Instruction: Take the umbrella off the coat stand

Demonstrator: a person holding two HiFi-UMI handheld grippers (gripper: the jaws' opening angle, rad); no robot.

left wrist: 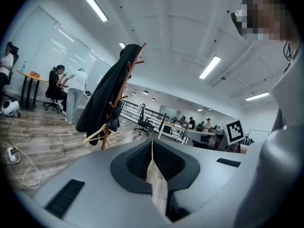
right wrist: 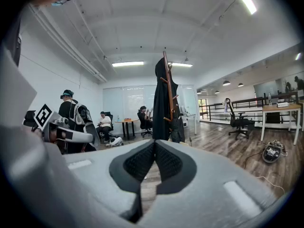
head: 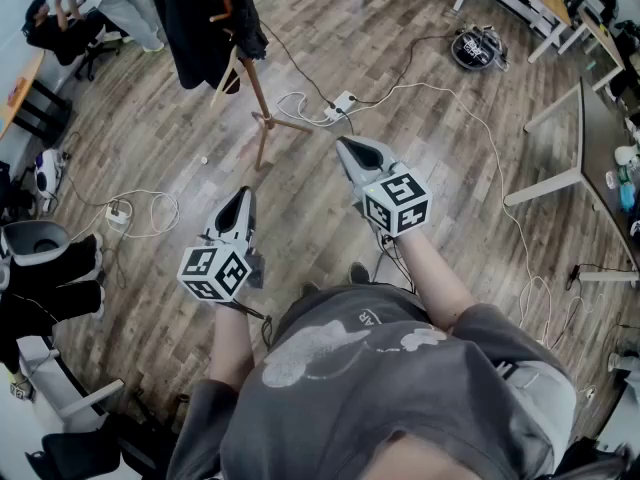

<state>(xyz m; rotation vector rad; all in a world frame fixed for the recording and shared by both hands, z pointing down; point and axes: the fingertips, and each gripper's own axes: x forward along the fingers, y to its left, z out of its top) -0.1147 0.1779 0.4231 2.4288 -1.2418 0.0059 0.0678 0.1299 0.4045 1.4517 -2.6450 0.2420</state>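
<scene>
Nothing of the task is done yet. The left tool [head: 240, 198] and right tool [head: 348, 148] both have their jaws together and empty, held over the wood floor [head: 330, 28], well apart from the coat stand [head: 262, 108]. A small dark bundle [left wrist: 113, 123] — probably the folded umbrella — hangs on the stand beside the black coat [head: 195, 18]. Approach, grasp and lift-off all remain.

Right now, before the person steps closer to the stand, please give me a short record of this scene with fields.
left gripper: shut, empty, short of the stand
right gripper: shut, empty, short of the stand
coat stand: wooden, upright, ahead of both grippers
dark coat: hanging on the stand
umbrella: probably the small dark item hanging by the pole; not yet taken
power strip: on the floor behind the stand
</scene>
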